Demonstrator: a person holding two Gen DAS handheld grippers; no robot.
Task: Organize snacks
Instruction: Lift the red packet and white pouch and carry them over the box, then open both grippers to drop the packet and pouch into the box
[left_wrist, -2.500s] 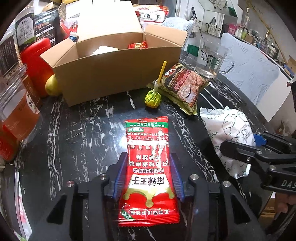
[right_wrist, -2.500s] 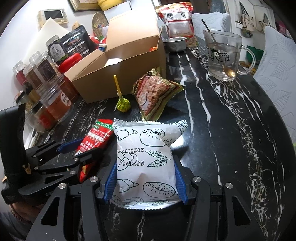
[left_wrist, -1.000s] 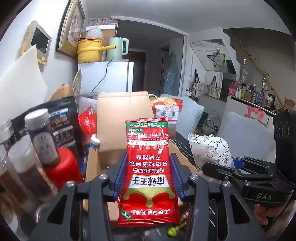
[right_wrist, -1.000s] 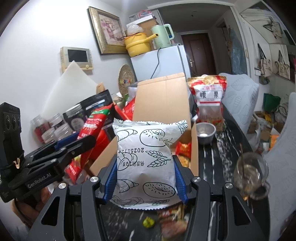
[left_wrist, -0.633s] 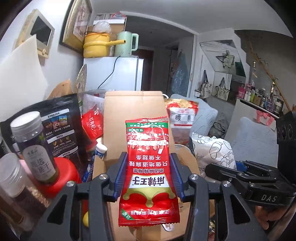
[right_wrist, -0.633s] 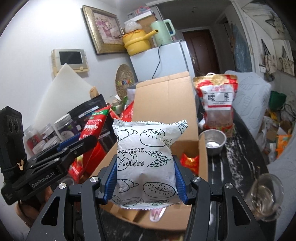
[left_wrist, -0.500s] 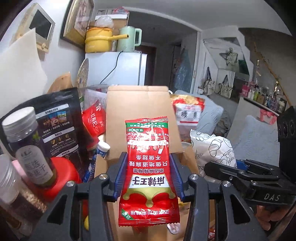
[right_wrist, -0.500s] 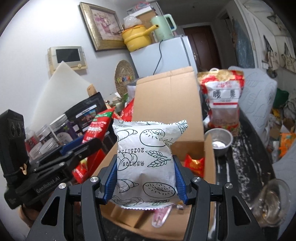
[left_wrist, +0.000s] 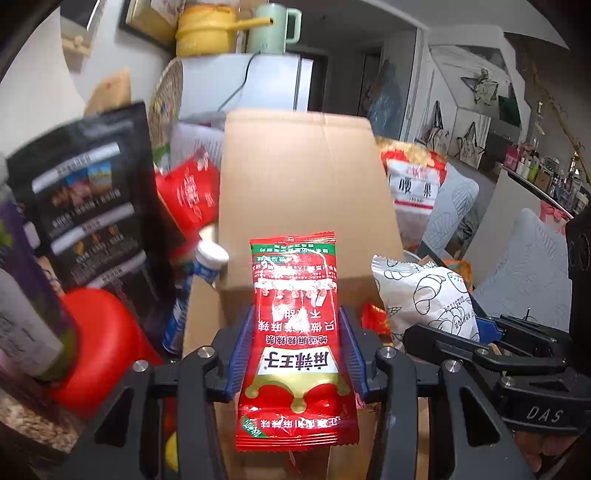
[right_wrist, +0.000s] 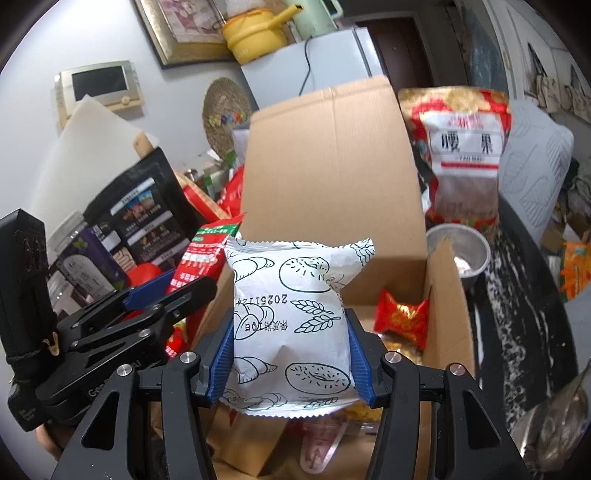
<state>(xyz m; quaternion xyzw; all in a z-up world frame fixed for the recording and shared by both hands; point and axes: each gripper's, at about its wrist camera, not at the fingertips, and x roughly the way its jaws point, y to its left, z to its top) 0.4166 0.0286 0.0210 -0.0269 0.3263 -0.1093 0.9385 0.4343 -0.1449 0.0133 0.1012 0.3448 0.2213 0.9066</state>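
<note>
White fridge (right_wrist: 332, 59) against pale wall (right_wrist: 55, 44), framed picture (right_wrist: 184, 26).

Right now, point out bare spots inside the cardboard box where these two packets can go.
The cardboard box shows a bare strip of floor at its far end, between the upright back flap and the small red packet. Nearer, below the white bread packet, loose snacks crowd it. Outside, beside the red spicy-strip packet, jars and pouches press against the box's left wall.

"DAS" on right gripper (left_wrist: 480, 334); "20251124" on white packet (right_wrist: 291, 317)
</note>
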